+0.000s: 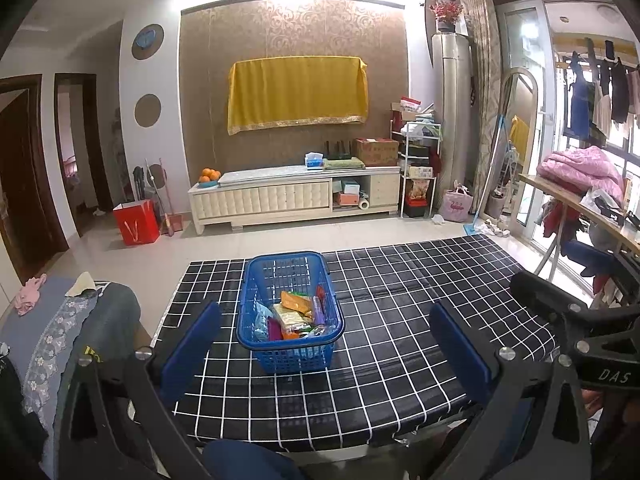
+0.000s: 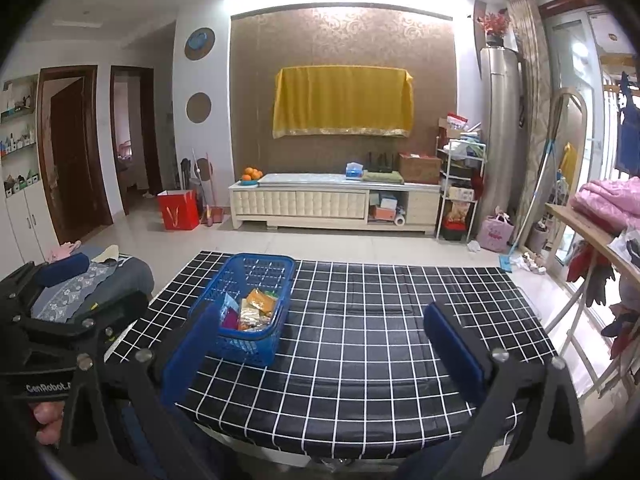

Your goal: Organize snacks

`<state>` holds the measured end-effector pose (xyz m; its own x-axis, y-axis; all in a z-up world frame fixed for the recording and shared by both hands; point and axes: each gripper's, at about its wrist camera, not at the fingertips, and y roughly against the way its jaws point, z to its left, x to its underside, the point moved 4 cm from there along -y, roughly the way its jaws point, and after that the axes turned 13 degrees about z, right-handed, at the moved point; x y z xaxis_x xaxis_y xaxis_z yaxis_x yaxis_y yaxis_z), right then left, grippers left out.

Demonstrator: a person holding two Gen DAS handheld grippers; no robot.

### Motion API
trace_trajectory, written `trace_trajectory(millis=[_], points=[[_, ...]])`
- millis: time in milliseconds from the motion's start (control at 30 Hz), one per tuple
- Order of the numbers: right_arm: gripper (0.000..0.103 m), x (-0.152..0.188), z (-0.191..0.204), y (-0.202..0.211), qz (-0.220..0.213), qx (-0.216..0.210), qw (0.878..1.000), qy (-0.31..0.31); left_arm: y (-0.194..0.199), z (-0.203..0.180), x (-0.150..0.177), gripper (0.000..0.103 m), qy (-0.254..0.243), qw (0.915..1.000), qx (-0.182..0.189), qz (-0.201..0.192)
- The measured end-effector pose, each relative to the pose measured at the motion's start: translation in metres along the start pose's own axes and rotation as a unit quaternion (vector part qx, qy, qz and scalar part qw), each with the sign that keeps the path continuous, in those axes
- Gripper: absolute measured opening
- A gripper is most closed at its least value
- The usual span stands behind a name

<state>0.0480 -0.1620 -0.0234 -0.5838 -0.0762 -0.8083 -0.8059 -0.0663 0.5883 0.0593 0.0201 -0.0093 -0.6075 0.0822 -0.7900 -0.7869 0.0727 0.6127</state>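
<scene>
From the left wrist view, the left claw (image 1: 326, 334) hangs wide open and empty above the near edge of the table (image 1: 420, 320), its 2 blue pads framing a blue basket (image 1: 256, 280) that holds the snack packets (image 1: 294, 314) in a loose heap. From the right wrist view, the right claw (image 2: 320, 340) is likewise spread and holds nothing, the basket (image 2: 216, 292) ahead to its left. No packet lies on the grid cloth, so this fits sorting yet to come or snacks already gathered. Any pick should pinch 1 packet edge gently, clear of the mesh wall.
</scene>
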Motion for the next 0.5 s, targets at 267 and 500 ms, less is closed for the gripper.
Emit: trace_trajectory(millis=[267, 500], points=[[0.103, -0.0009, 0.0008, 0.0044, -0.002, -0.002, 1.0, 0.001, 0.0006, -0.0004, -0.0001, 0.103, 0.005, 1.0, 0.006, 0.002], [0.103, -0.0027, 0.0033, 0.0064, -0.003, 0.007, 1.0, 0.009, 0.0021, 0.0017, 0.0002, 0.103, 0.007, 0.9999, 0.011, 0.001]])
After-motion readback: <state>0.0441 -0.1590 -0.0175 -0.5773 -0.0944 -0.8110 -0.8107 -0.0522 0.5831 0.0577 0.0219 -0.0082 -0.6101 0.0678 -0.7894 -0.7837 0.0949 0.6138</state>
